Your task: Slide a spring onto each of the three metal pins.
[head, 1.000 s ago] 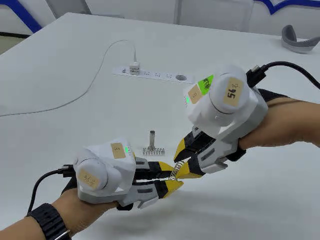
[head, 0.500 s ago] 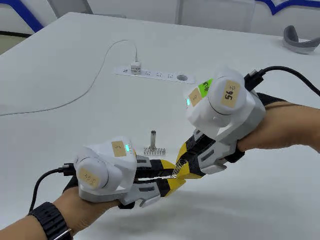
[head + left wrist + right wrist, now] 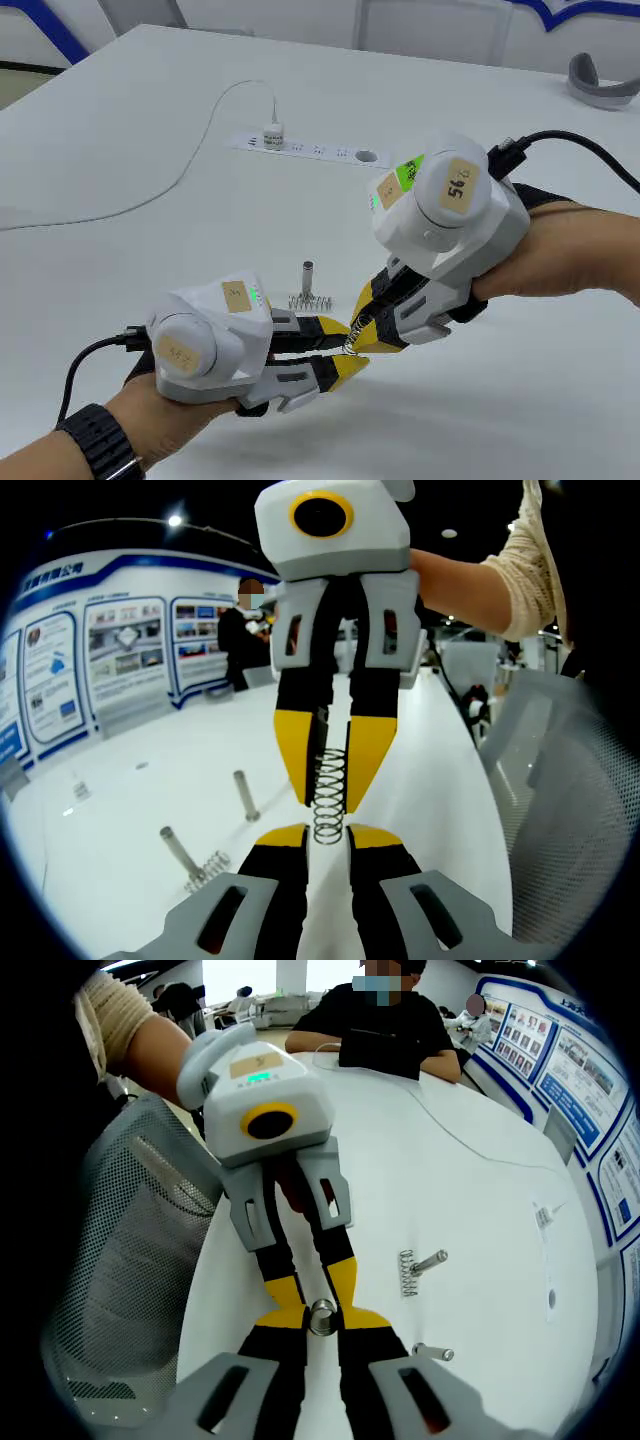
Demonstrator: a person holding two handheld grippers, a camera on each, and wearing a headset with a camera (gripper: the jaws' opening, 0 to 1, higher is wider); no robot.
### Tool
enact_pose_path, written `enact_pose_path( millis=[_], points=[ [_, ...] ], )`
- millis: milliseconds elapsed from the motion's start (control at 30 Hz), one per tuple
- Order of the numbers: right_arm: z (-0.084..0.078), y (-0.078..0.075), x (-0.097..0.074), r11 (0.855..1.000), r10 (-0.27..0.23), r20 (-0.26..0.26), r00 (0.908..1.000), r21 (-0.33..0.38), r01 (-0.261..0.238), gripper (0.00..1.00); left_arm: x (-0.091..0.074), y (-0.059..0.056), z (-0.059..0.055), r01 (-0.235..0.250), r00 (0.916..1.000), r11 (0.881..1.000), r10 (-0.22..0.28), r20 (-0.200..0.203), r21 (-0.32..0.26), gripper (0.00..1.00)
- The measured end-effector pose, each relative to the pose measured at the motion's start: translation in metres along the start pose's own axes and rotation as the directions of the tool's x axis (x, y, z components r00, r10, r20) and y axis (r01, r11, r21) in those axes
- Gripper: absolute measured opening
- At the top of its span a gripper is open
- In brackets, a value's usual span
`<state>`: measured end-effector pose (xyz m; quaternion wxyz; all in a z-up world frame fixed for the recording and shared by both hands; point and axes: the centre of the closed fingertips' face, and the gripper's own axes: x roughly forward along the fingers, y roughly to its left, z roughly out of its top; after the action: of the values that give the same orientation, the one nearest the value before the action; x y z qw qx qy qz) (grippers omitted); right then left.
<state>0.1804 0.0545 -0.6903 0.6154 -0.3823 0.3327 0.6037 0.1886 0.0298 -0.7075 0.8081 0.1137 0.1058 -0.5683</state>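
Note:
My left gripper [image 3: 338, 362] and right gripper [image 3: 362, 322] meet tip to tip above the table, with a spring [image 3: 351, 341] stretched between them. In the left gripper view the spring [image 3: 328, 800] runs from my own shut jaws up between the right gripper's yellow fingers [image 3: 373, 750]. In the right gripper view a round metal pin end [image 3: 321, 1317] sits ringed by coil between my shut jaws; the pin's shaft is hidden. On the table one pin [image 3: 307, 274] stands upright. Another pin [image 3: 428, 1258] lies flat beside it with a spring [image 3: 406, 1272] on it.
A white power strip [image 3: 305, 150] with a plugged-in cable [image 3: 195, 150] lies farther back on the white table [image 3: 120, 120]. A grey curved object [image 3: 598, 85] rests at the far right. In the right gripper view a person [image 3: 390, 1020] sits across the table.
The grippers stay tip to tip on the spring. The right gripper has edged slightly down and towards the left one; the pins on the table have not moved.

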Motion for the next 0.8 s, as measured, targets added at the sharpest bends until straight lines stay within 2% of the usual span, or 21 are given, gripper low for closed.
enact_pose_path(
  millis=[300, 800],
  points=[
    [-0.004, -0.004, -0.004, 1.000, -0.015, -0.006, 0.9999, 0.012, 0.015, 0.12, -0.006, 0.007, -0.005, -0.026, 0.9996, 0.999, 0.025, -0.010, -0.034, 0.24],
    [-0.016, -0.018, -0.017, 0.997, -0.051, -0.018, 0.9985, 0.048, 0.052, 0.12, -0.027, 0.029, -0.018, -0.114, 0.9934, 0.988, 0.113, -0.020, -0.103, 0.38]
  ],
)
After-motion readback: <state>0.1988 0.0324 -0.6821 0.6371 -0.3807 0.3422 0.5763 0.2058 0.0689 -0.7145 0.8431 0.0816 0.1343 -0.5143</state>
